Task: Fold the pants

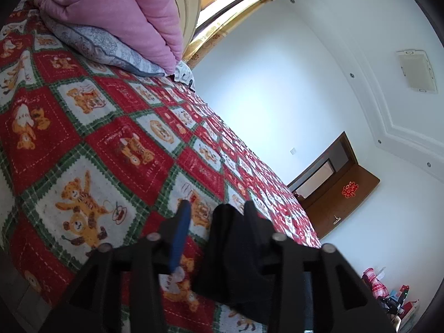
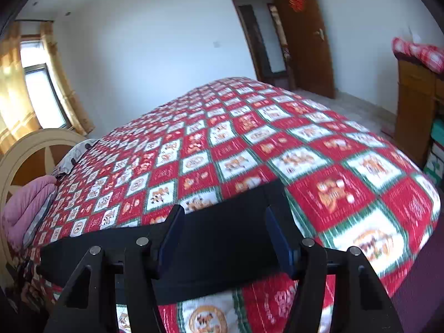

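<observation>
The black pants (image 2: 216, 238) lie as a long dark band across the near part of the bed, on the red and green bear-print blanket (image 2: 249, 138). My right gripper (image 2: 224, 227) is open, its blue-padded fingers (image 2: 173, 233) spread just above the band. In the left wrist view, black pants fabric (image 1: 236, 252) hangs bunched over the right finger of my left gripper (image 1: 215, 216). The left blue-padded finger (image 1: 180, 236) stands apart from the fabric. The jaws look open, and the right finger is hidden under the cloth.
A pink quilt (image 1: 116, 8) and a grey pillow (image 1: 102, 47) lie at the head of the bed by the cream headboard (image 2: 33, 149). A wooden door (image 2: 302, 33) and a wooden cabinet (image 2: 413, 105) stand beyond the bed. The window (image 2: 41, 94) is at left.
</observation>
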{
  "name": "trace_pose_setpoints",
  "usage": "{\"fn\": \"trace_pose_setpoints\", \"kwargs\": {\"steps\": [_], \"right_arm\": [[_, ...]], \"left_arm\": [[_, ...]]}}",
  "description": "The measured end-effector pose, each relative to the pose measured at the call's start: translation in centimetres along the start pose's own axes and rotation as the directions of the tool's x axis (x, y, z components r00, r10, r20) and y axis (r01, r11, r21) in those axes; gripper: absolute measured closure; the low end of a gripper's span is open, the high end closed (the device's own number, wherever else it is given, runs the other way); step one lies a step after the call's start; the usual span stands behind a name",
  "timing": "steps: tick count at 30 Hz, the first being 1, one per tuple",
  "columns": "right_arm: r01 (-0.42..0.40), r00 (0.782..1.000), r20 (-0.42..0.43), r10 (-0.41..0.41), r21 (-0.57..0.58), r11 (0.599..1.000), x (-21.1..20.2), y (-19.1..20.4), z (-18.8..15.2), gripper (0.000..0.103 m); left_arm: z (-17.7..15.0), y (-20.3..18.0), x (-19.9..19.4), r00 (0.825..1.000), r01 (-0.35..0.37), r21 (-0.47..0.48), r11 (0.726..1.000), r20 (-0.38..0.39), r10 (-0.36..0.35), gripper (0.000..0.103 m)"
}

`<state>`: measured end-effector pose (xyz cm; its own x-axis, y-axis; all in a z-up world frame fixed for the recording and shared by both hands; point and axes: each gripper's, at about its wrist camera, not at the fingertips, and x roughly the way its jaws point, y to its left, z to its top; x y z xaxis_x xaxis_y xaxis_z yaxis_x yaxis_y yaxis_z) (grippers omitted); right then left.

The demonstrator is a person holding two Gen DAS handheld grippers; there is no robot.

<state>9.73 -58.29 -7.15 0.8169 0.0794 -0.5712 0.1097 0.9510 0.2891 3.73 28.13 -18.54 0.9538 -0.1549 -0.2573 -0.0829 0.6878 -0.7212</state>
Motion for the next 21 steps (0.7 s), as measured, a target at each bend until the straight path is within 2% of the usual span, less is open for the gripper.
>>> {"fn": "trace_pose_setpoints", "kwargs": {"steps": [3,7,9,11,15,17,21], "right_arm": [[0.047,0.999,-0.008,-0.047,0.058,0.997,-0.6,-1.1,-0.9,0.041],[0.054,0.998,-0.032,-0.050,0.151,0.987,-0.1,-2.4,-2.5,0.041],[0.069,0.997,-0.053,-0.061,0.172,0.983,0.4,-2.1,-3.0,0.041],[0.047,0.996,-0.076,-0.036,0.156,0.987,1.0,-0.2,-3.7,0.041],[-0.041,0.989,-0.145,0.033,-0.054,0.998,2.6,7.3,-5.7,0.041],[-0.108,0.979,-0.190,0.070,-0.200,0.974,3.4,12.2,-7.3,0.041],[-0.199,0.965,-0.245,0.098,-0.432,0.880,4.7,20.4,-11.1,0.041]], "left_arm": [[-0.3,-1.3,1.0,0.998,-0.033,0.061,0.998,-0.047,0.036,0.057],[-1.2,-2.8,2.0,0.985,-0.119,0.178,0.977,-0.103,0.139,0.057],[-1.6,-3.4,2.2,0.981,-0.126,0.222,0.967,-0.116,0.154,0.057],[-2.1,-4.0,2.6,0.978,-0.115,0.245,0.963,-0.140,0.153,0.057],[-3.1,-4.5,3.3,0.964,-0.133,0.294,0.947,-0.182,0.192,0.057],[-3.3,-4.3,3.2,0.962,-0.137,0.289,0.948,-0.191,0.197,0.057],[-3.3,-4.7,1.9,0.956,-0.159,0.302,0.940,-0.191,0.223,0.057]]}}
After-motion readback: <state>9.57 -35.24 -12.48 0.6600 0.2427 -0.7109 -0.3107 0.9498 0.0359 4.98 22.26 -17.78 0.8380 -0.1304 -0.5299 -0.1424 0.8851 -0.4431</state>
